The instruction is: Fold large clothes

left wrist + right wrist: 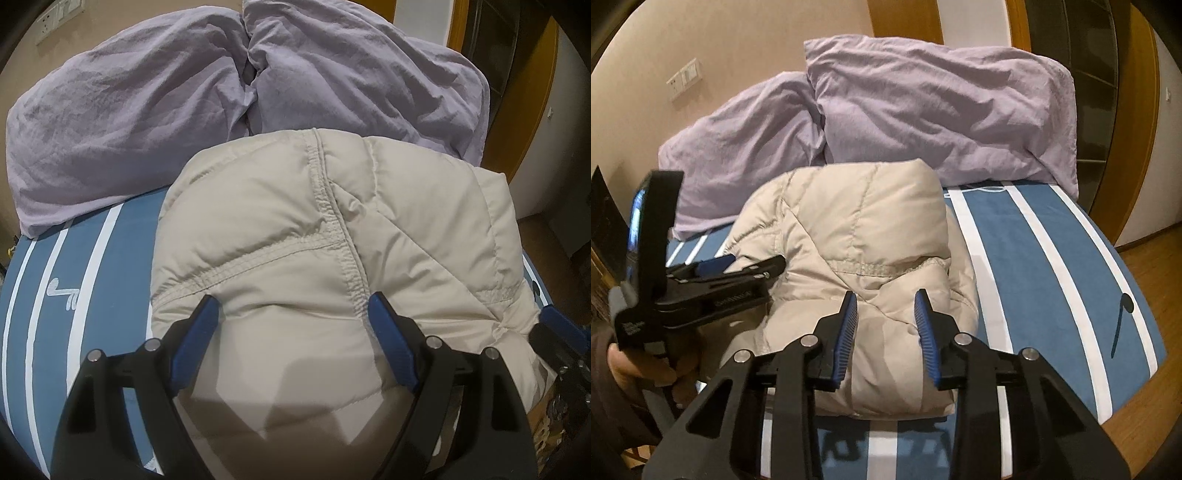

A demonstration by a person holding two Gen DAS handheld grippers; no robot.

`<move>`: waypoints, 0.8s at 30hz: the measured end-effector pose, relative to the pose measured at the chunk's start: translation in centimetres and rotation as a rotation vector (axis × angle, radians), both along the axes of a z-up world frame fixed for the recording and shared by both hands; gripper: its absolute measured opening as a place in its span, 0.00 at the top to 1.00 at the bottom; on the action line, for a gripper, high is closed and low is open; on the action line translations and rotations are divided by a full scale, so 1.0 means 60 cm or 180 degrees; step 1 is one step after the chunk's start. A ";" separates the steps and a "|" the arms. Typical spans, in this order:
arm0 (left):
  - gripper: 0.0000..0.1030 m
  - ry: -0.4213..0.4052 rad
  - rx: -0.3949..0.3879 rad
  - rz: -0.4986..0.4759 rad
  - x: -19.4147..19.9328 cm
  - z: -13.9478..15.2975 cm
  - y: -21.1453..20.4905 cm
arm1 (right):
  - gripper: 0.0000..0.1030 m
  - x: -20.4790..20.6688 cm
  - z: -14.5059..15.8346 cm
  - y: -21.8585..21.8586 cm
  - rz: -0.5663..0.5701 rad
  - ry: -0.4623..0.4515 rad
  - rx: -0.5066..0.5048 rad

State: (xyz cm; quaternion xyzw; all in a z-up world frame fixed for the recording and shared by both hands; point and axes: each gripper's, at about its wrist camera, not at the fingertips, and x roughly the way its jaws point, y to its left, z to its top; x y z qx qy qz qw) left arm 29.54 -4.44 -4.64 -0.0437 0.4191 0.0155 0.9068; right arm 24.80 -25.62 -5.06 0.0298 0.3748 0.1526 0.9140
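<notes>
Beige padded jacket lying folded on the striped bed.
Left wrist view: left tongs are hovering wide apart over it, gripping nothing. Right wrist view: right tongs are standing partly parted above the jacket, pads clear; pillows behind.

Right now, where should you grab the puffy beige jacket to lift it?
Grip the folded puffer jacket by its thick near edge, coming from the front, one side each. It sits as a squashy bundle on the striped bed sheet, so I'd guess a top pinch would undo the fold.
</notes>
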 end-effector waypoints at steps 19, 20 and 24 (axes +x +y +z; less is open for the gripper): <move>0.18 -0.0020 0.0098 -0.0121 -0.001 -0.009 -0.012 | 0.68 0.032 -0.084 0.000 -0.0074 0.0364 -0.0028; 0.18 -0.0022 0.0107 -0.0124 -0.001 -0.010 -0.012 | 0.68 0.034 -0.086 0.000 -0.0073 0.0372 -0.0021; 0.18 -0.0034 0.0141 -0.0135 0.000 -0.011 -0.014 | 0.68 0.039 -0.094 0.000 -0.0071 0.0393 0.0001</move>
